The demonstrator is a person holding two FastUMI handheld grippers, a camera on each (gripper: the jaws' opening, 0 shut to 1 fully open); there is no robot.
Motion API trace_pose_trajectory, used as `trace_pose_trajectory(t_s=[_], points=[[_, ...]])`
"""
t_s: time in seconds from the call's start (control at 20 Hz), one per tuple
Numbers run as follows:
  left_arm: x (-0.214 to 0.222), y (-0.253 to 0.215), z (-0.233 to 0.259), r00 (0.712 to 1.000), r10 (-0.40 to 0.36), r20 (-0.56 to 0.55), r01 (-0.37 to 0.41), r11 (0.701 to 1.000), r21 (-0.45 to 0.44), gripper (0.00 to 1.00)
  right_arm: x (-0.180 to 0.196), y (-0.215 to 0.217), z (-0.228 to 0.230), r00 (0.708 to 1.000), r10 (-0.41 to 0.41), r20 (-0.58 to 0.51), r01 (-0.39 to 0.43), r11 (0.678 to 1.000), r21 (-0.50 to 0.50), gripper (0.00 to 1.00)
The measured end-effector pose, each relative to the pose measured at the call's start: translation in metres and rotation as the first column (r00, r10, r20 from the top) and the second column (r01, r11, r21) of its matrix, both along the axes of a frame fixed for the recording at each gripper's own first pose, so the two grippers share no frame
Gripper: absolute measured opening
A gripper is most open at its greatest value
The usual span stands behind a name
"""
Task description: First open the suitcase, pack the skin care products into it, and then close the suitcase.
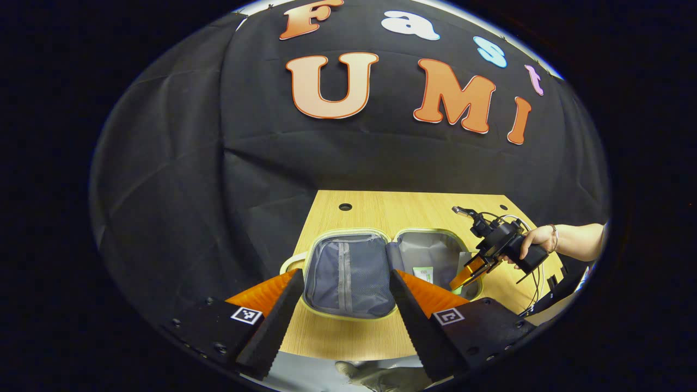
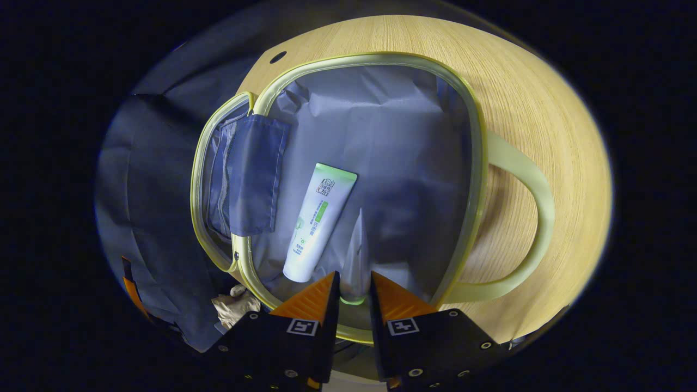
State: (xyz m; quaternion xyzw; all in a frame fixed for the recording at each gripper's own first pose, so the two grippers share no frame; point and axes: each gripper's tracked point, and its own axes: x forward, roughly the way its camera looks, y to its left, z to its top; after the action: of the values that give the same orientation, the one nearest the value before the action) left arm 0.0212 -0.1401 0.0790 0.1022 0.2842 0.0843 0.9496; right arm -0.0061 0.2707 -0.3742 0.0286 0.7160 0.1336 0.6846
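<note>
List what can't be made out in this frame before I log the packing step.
- Right gripper view: the second tube is seen edge-on, its cap end sunk between the right gripper fingers; its face is unreadable.
- Left gripper view: the left gripper's fingers cover the suitcase's front corners.
- Left gripper view: the white tube is too small to identify.

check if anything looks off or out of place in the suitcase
Nothing stands out. The suitcase lies open on the table, one tube lies flat inside, and the right gripper holds a second tube over it.
</note>
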Motion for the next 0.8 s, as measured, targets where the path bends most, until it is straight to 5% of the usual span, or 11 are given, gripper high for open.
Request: trace_pose_trajectory(t_s=[0.1,0.2,0.3,0.45,0.65,0.8], points=[[0.007,0.004,-0.009,1.0,0.0,0.003,0.0,1.0,-0.016,0.98,0.003,0.001,0.006,0.999,0.008,0.033,-0.009,1.0,0.01,0.32],[0.007,0.016,-0.012,1.0,0.0,0.012,0.0,1.0,-0.023,0.98,0.006,0.003,0.021,0.997,0.004,0.081,-0.007,0.999,0.034,0.72],[0.002,0.035,-0.019,1.0,-0.008,0.019,0.008,0.999,-0.041,0.98,0.014,0.006,0.041,0.987,-0.008,0.158,-0.005,0.997,0.08,0.86],[0.005,0.077,-0.037,1.0,0.0,0.017,0.002,0.992,-0.124,0.98,0.032,0.013,0.075,0.947,-0.042,0.318,-0.012,0.986,0.166,0.94],[0.045,0.172,-0.082,0.999,0.017,0.042,-0.007,0.972,-0.236,0.98,0.054,0.012,0.121,0.831,-0.068,0.552,-0.068,0.972,0.223,0.96],[0.083,0.265,-0.128,0.994,0.099,0.041,-0.078,0.932,-0.353,0.97,0.055,0.006,0.147,0.762,-0.088,0.642,-0.089,0.967,0.238,0.96]])
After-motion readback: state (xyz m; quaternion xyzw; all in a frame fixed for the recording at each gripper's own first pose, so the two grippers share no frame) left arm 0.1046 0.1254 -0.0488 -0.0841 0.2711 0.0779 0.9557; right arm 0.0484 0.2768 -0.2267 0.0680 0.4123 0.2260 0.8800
